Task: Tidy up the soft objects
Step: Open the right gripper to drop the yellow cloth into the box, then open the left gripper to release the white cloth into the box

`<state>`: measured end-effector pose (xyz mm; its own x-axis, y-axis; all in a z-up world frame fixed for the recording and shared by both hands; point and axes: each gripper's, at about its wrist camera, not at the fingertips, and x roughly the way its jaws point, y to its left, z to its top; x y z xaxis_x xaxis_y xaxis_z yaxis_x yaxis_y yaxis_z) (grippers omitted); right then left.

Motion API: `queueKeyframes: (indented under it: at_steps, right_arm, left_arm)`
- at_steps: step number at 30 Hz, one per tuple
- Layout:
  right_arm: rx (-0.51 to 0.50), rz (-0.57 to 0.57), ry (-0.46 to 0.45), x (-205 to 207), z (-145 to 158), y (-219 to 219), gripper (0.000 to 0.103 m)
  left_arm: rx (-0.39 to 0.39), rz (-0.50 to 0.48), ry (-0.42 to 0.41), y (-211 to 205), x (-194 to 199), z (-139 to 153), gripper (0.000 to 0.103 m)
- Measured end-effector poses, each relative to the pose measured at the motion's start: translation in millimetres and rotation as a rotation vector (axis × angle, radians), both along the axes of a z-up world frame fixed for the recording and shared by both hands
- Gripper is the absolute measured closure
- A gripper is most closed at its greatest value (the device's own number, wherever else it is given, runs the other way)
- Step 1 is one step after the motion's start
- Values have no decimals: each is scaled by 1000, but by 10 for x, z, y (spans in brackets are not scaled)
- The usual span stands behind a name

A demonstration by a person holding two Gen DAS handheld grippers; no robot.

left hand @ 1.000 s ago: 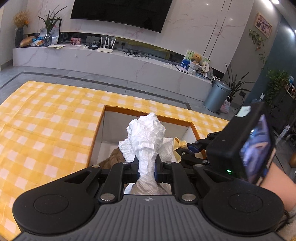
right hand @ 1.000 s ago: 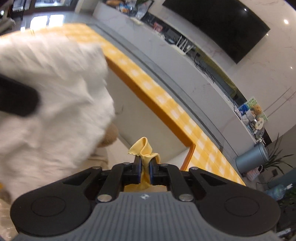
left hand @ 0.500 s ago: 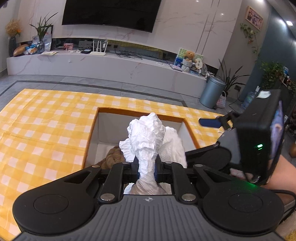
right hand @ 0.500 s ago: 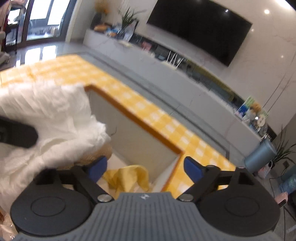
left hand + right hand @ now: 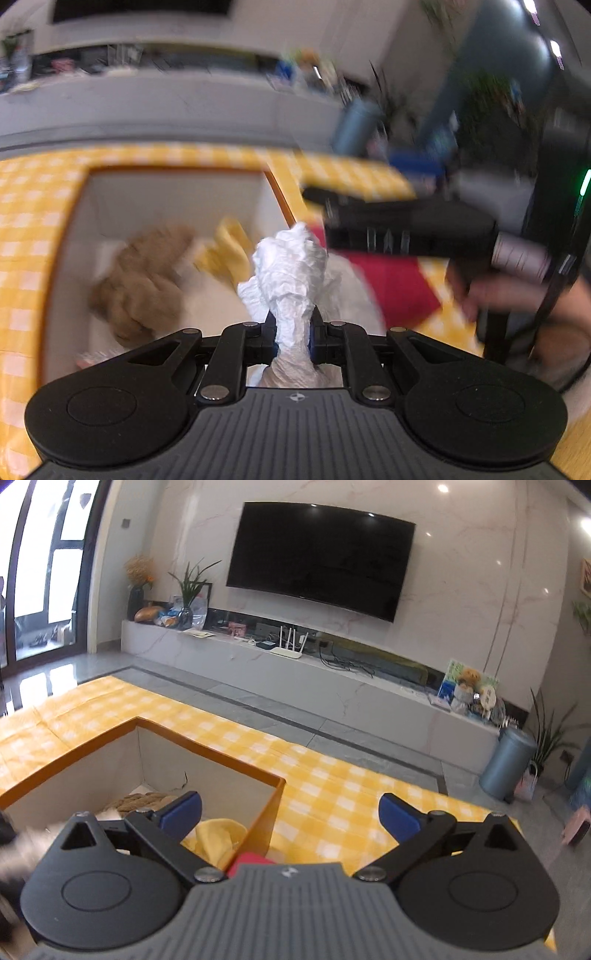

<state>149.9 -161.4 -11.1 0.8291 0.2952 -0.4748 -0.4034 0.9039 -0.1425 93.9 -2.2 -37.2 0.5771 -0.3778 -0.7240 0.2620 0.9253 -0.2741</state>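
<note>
My left gripper [image 5: 291,332] is shut on a crumpled white cloth [image 5: 288,266], held above the right part of an orange-rimmed box [image 5: 177,170]. Inside the box lie a brown plush [image 5: 140,280] and a yellow cloth [image 5: 225,251]. A red cloth [image 5: 391,280] lies on the table just right of the box. My right gripper [image 5: 290,812] hangs over the box's near corner, its jaws opening wide with nothing between them. Below it I see the yellow cloth [image 5: 218,838], the brown plush [image 5: 144,799] and a bit of the red cloth [image 5: 247,860].
A yellow checked tablecloth [image 5: 332,786] covers the table around the box [image 5: 207,764]. A person's hand [image 5: 517,295] holds the right gripper's body [image 5: 406,229] at the right of the left wrist view. Beyond the table stand a low stone console [image 5: 332,686] and a grey bin [image 5: 506,764].
My right gripper has let go of the yellow cloth, which now lies in the box, opened wide and pulled up and away. My left gripper has swung right, still holding the white cloth.
</note>
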Motion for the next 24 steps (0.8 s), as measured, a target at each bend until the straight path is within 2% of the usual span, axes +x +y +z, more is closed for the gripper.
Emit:
queueKeyframes:
  at_steps: [4,10,16,20,24]
  right_arm:
    - [36,5,13,-4,-20,-61,3]
    - [37,25,22,-15,-38,-50,3]
    - [24,24,42,18,-72,-81,3]
    - [30,11,51,36,-81,-98,3]
    - [19,6,53,23,-85,-94,3]
  left_arm:
    - [48,-8,141,-139,132,-335,88]
    - [144,-17,207,-264,213,-632,88]
    - [183,-13,218,-316,243,-665,87]
    - [237,-15,228,-372,259,-640,77]
    - [191,-5,250,-286,252,-609,70]
